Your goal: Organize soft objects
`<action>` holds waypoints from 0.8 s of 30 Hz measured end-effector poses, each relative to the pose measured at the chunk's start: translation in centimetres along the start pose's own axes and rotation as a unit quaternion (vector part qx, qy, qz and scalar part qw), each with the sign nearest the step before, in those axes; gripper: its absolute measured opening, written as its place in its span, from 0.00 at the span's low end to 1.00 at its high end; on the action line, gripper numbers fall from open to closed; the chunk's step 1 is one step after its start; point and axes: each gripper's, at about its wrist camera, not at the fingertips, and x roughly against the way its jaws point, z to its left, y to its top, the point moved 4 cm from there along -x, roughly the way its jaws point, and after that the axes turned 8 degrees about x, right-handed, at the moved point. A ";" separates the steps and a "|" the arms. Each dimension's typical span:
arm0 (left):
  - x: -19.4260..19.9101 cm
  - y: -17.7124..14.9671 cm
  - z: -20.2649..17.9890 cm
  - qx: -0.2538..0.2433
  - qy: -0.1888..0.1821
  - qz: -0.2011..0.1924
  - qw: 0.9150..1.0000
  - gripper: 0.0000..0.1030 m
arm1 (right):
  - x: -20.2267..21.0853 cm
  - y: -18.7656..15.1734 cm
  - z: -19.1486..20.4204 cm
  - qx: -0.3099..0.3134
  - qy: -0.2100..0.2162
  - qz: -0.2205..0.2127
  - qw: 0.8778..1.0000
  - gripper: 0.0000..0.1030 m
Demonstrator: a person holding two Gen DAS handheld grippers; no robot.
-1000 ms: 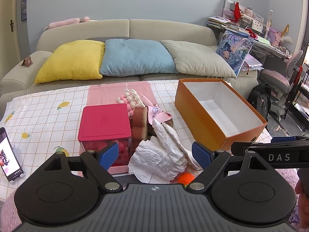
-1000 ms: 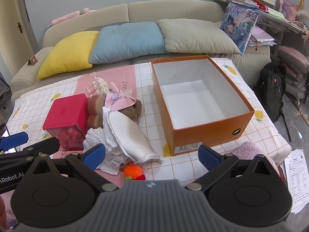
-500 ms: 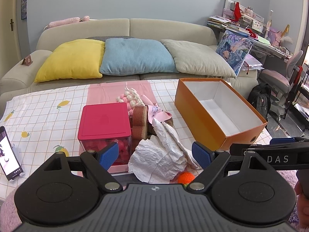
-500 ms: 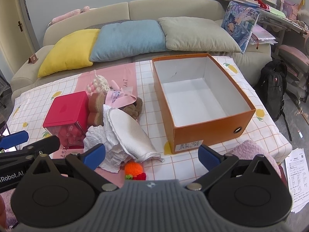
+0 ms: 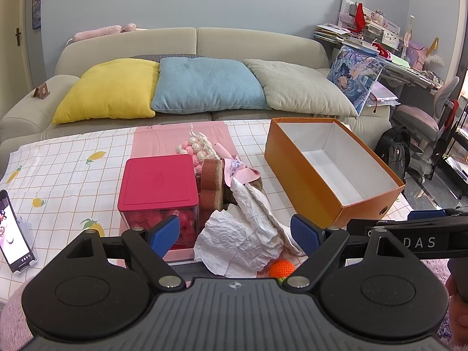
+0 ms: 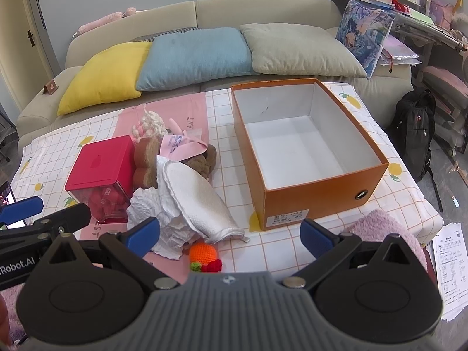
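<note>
On the tabletop (image 6: 96,122) the orange box (image 6: 318,201) stands empty, so I judge nothing is sorted yet and I am at the first pick. Left of it lies the soft pile: a white cloth (image 6: 194,193) over crumpled paper (image 5: 237,239), a brown plush (image 6: 201,161), and a crochet orange (image 6: 202,252) nearest me. My left hand-held gripper (image 5: 234,232) and right hand-held gripper (image 6: 229,235) both gape, holding nothing. Next, I should lower one over the cloth and pinch it.
</note>
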 end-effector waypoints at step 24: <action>-3.5 -1.0 3.9 0.053 -0.058 0.078 0.994 0.55 | -5.2 1.5 3.6 0.100 0.117 0.036 0.987 0.44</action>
